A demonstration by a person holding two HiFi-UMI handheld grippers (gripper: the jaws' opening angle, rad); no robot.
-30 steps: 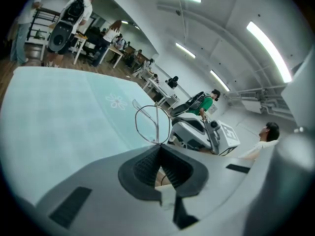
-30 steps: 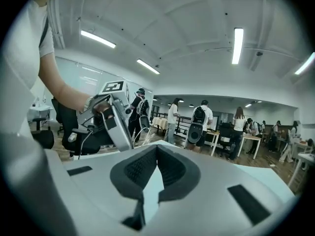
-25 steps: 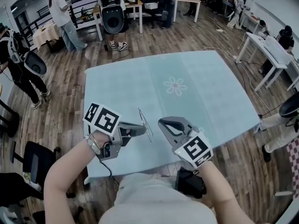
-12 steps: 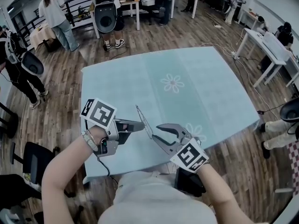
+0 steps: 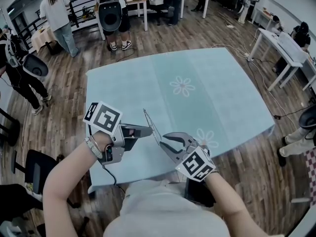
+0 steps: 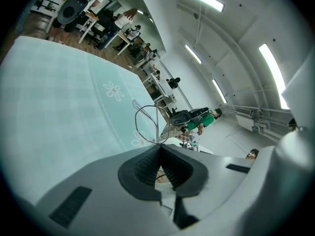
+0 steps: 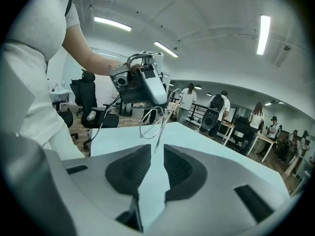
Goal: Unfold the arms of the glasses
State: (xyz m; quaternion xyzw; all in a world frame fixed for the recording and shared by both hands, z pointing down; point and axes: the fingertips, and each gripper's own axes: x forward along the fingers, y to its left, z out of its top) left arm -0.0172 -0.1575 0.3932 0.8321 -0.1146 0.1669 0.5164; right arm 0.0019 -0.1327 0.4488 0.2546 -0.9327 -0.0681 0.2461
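Thin wire-framed glasses (image 5: 152, 126) hang above the near part of the light blue table (image 5: 212, 98), edge-on in the head view. My left gripper (image 5: 149, 131) is shut on them at one end of the frame; in the left gripper view the lens rims (image 6: 147, 121) stand up just past my left gripper (image 6: 160, 150). My right gripper (image 5: 165, 142) sits just right of the glasses, jaws closing with a gap still between them. In the right gripper view the glasses (image 7: 155, 120) hang from the left gripper (image 7: 163, 103), and a thin arm tip reaches down to the mouth of my right gripper (image 7: 156, 157), touching neither pad.
The table's near edge (image 5: 148, 174) runs just under both grippers. A black office chair (image 5: 38, 168) stands at the left, a white desk (image 5: 284, 48) at the right. People and more desks (image 5: 133, 4) fill the room beyond the table.
My right gripper has come down and leftward to the glasses; its jaws went from shut to wide and have since narrowed. The left gripper has kept still with the glasses.
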